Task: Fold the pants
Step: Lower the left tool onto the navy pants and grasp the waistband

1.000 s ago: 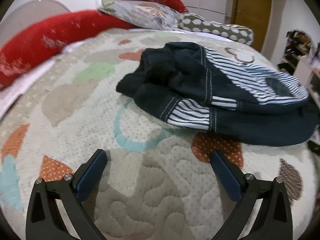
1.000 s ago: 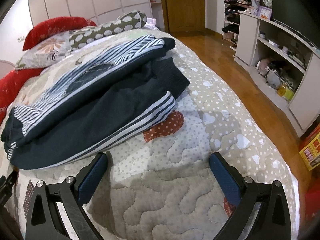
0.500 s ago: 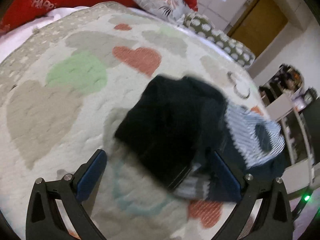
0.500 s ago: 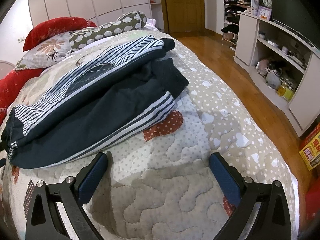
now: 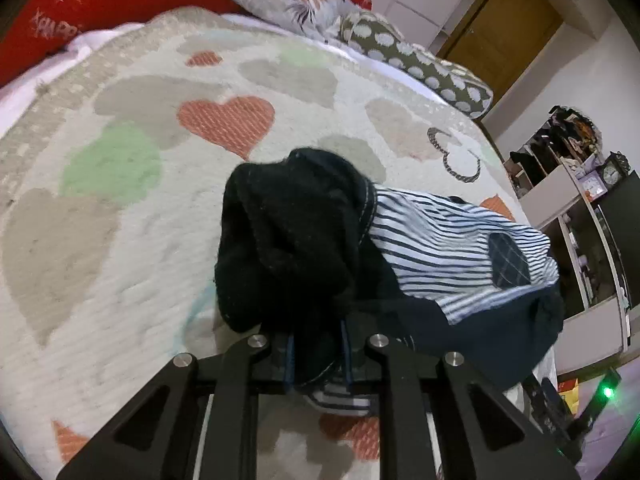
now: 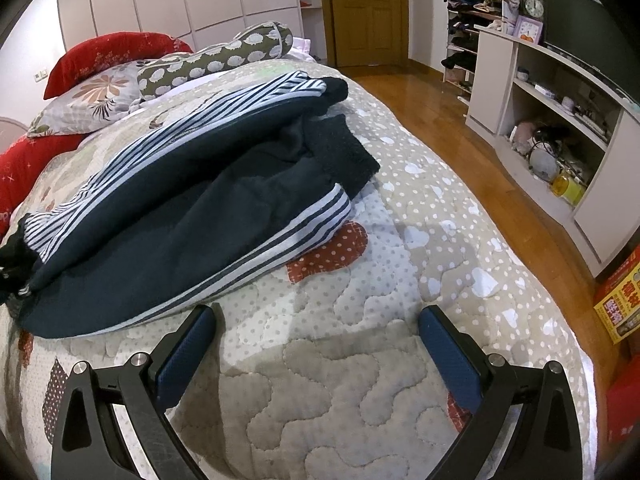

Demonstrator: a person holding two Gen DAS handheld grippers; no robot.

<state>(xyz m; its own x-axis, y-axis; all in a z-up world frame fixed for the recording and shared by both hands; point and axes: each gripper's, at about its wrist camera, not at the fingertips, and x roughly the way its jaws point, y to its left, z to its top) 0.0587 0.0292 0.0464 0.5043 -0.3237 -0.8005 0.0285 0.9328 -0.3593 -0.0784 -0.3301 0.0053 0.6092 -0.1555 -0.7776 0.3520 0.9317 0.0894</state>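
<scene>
Dark navy pants point(image 6: 168, 216) with white-striped panels lie bunched on the quilted bed point(image 6: 360, 360). In the left wrist view my left gripper point(image 5: 318, 354) is shut on the dark waist end of the pants point(image 5: 288, 240), which bulges up in front of the jaws; the striped part point(image 5: 452, 248) trails off to the right. My right gripper point(image 6: 316, 344) is open and empty, hovering over the quilt just in front of the striped leg edge point(image 6: 280, 248), not touching it.
Pillows point(image 6: 120, 92) and a spotted bolster point(image 6: 224, 56) lie at the head of the bed. The bed edge drops to a wooden floor point(image 6: 460, 148) on the right, with a white shelf unit point(image 6: 560, 112) and a door point(image 6: 364, 8) beyond.
My left gripper moved forward onto the pants' waist end and closed on it. My right gripper stayed open, nearly still.
</scene>
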